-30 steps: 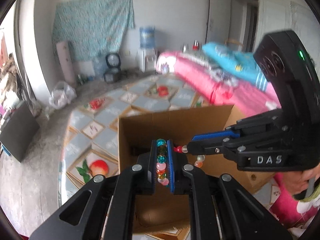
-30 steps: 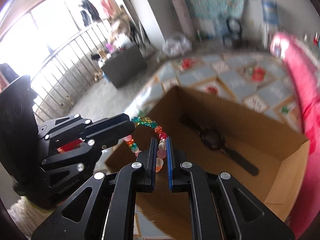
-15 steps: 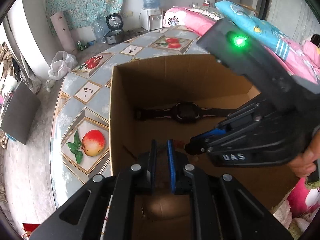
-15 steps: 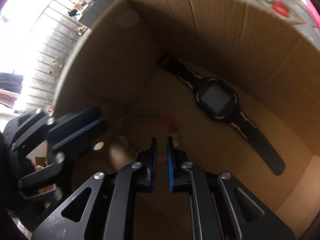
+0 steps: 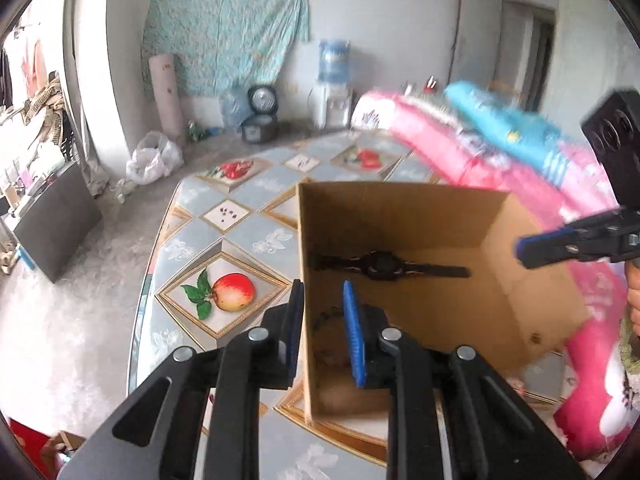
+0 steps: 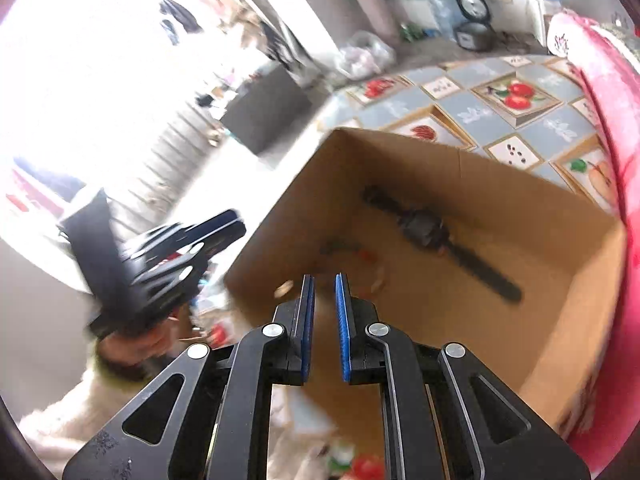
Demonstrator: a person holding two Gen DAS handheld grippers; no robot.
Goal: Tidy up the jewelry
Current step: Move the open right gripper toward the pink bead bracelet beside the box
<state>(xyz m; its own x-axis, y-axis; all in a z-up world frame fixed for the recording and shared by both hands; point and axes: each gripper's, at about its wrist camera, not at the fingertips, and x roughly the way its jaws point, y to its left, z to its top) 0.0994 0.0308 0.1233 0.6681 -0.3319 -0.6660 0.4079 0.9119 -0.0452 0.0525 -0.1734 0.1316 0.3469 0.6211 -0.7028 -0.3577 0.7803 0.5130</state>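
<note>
Fruit-patterned table (image 5: 240, 236), cardboard box (image 5: 400, 208), watch (image 5: 384, 266) inside, pink bedding (image 5: 480, 164) beside.

Box (image 5: 400, 216) top open; watch (image 5: 384, 266), bracelet (image 6: 352, 254) occupy floor; walls hem sides.

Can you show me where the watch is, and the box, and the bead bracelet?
watch (image 5: 382, 265): left wrist view, on its dark face.
box (image 5: 400, 208): left wrist view, on the inside of the far wall.
bracelet (image 6: 362, 254): right wrist view, on the blurred reddish beads on the box floor.
</note>
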